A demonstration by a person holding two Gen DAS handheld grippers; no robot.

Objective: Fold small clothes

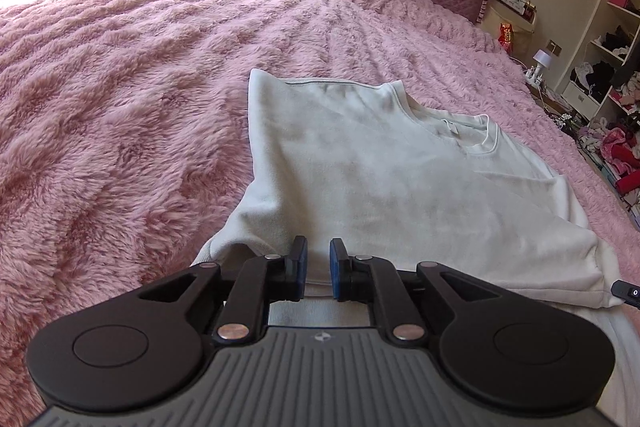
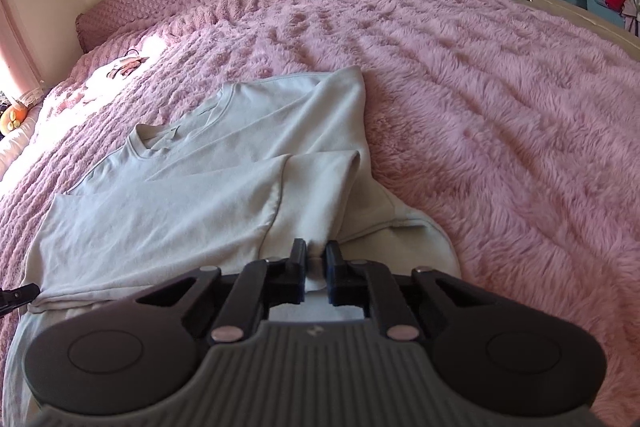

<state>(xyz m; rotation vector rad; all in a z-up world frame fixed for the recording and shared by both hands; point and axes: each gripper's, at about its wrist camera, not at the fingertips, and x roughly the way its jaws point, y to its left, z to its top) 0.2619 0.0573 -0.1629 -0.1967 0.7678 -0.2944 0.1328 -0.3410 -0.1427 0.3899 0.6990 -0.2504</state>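
A pale grey shirt (image 1: 380, 163) lay partly folded on a fluffy pink blanket (image 1: 120, 99). The right gripper (image 2: 316, 259) pinched a bunched fold of the shirt, while the left gripper (image 1: 318, 259) hovered at its near edge, jaws slightly apart, gripping nothing.
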